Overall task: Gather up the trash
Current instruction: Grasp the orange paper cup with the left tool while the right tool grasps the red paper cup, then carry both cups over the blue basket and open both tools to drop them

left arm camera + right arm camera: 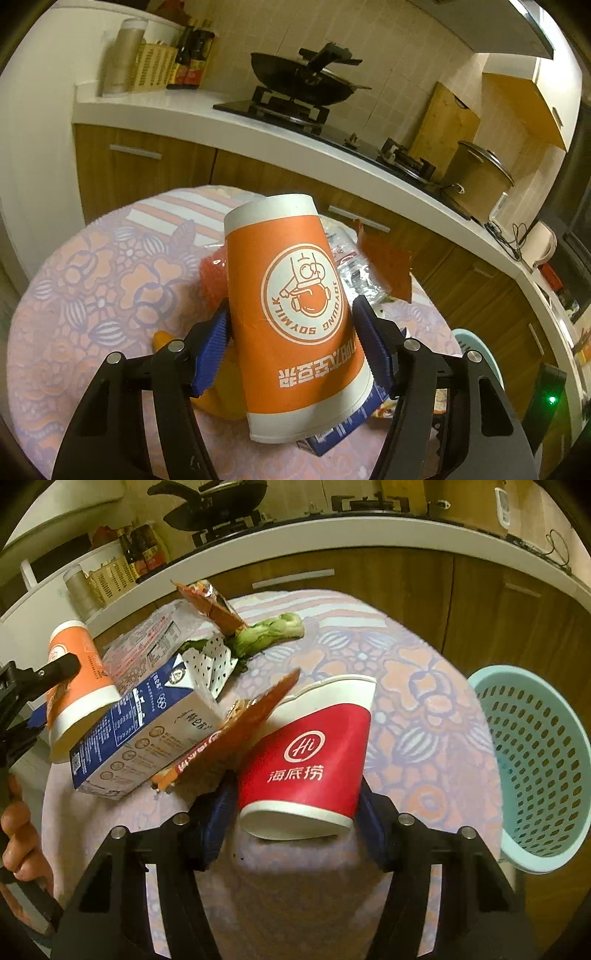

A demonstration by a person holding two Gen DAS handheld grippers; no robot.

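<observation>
You have 2 paper cups in hand. The orange soymilk cup (295, 317) sits tilted between the pads of your left gripper (295, 339), upside down to the camera with its wide white rim toward you, lifted off the floral tablecloth (92, 288). The pads stand wide and press its 2 sides near the wide end. The red cup (314, 753) is clamped the same way in your right gripper (295, 812), jaws wide and closed against its lower walls, mouth tipped away.

Both cups look empty, so expect them to be light, thin-walled and easy to crush; squeeze only enough to keep them, and hold near the stiffer rolled rim or base, not mid-wall.

Beside them lie a blue and white milk carton (147, 734), orange snack wrappers (236, 723), clear plastic packaging (147, 642) and a green vegetable stalk (269, 633). The pale blue perforated basket (535, 760) stands off the table edge at your right, near the red cup.
</observation>
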